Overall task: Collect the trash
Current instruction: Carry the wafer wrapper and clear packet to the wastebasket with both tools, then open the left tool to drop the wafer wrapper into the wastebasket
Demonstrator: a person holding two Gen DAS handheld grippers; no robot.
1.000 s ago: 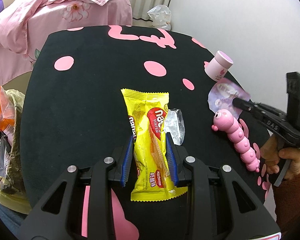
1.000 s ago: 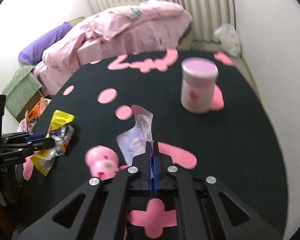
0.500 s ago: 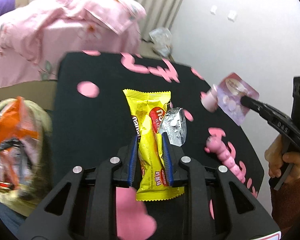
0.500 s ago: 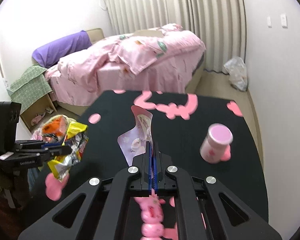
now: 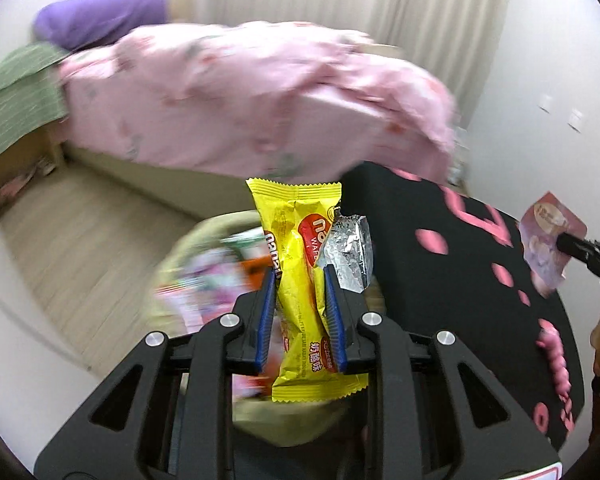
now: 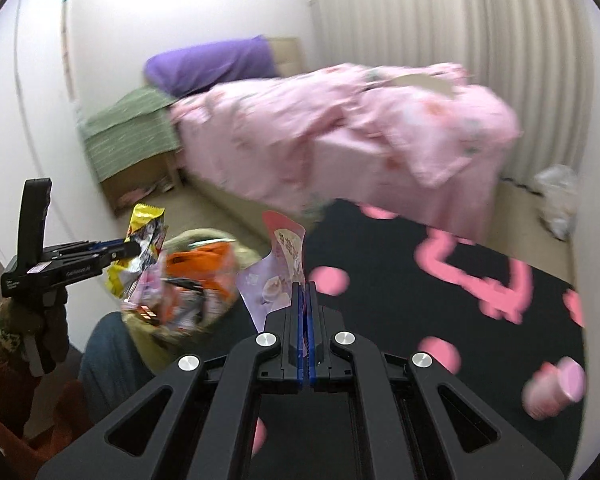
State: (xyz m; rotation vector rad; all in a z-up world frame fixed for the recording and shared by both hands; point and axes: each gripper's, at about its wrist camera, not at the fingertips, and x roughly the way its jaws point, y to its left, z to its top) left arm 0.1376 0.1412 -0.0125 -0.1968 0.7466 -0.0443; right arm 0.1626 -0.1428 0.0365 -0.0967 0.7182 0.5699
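Fingers on both grippers are clamped, left gripper (image 5: pixel 300 316) on yellow wafer wrapper (image 5: pixel 300 276), right gripper (image 6: pixel 305 330) on pink sachet (image 6: pixel 278 270); I'd release only once each hangs squarely above trash bag (image 6: pixel 196 276) below-left.

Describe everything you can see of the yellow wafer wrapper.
The yellow wafer wrapper is a long, glossy, crinkled plastic packet with serrated ends and a red oval logo. Its torn silver foil flap sticks out on one side. The left claw pinches its lower middle between blue pads, holding it lengthwise in the air above the trash bag.

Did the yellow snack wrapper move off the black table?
Yes. The yellow snack wrapper lay on the black table before; now the left gripper holds it past the table's edge, above the trash bag.
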